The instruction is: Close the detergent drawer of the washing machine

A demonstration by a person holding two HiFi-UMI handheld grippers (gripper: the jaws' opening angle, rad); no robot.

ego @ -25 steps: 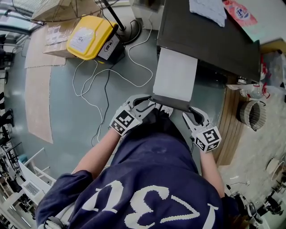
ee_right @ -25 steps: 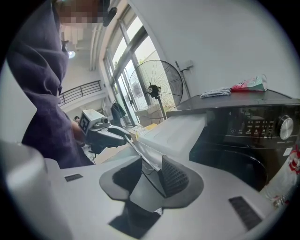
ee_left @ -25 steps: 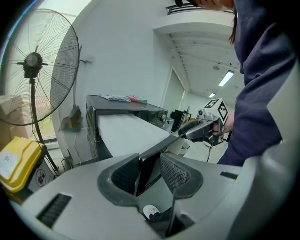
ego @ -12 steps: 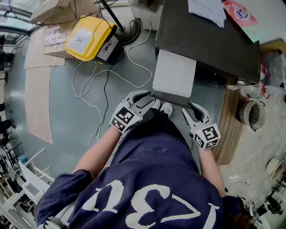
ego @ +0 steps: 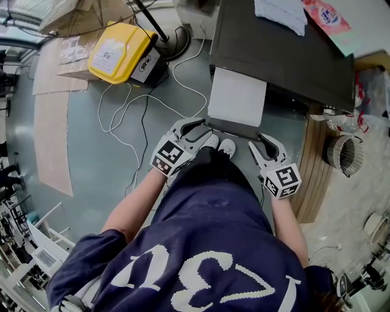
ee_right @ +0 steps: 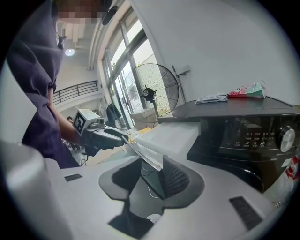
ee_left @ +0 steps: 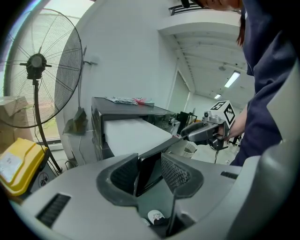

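The dark washing machine (ego: pixel 286 55) has its detergent drawer (ego: pixel 237 97) standing out toward me, white on top with a dark front panel (ego: pixel 234 130). My left gripper (ego: pixel 198 130) sits at the panel's left corner. In the left gripper view the panel (ee_left: pixel 149 168) fills the gap of that gripper (ee_left: pixel 150 164); its jaws are opening slightly, pads still against it. My right gripper (ego: pixel 263 146) holds the right corner, and the panel's edge (ee_right: pixel 154 180) lies between its pads (ee_right: pixel 151 168).
A yellow case (ego: pixel 119 49) and loose cables (ego: pixel 140 109) lie on the floor to the left. A fan's base (ego: pixel 177 39) stands behind them. A cloth (ego: pixel 280 13) and a red packet (ego: pixel 326 15) lie on the machine. A ribbed hose (ego: pixel 342 155) is at the right.
The drawer has slid further into the machine, so less of its white top shows. Both grippers have moved forward with its front panel.
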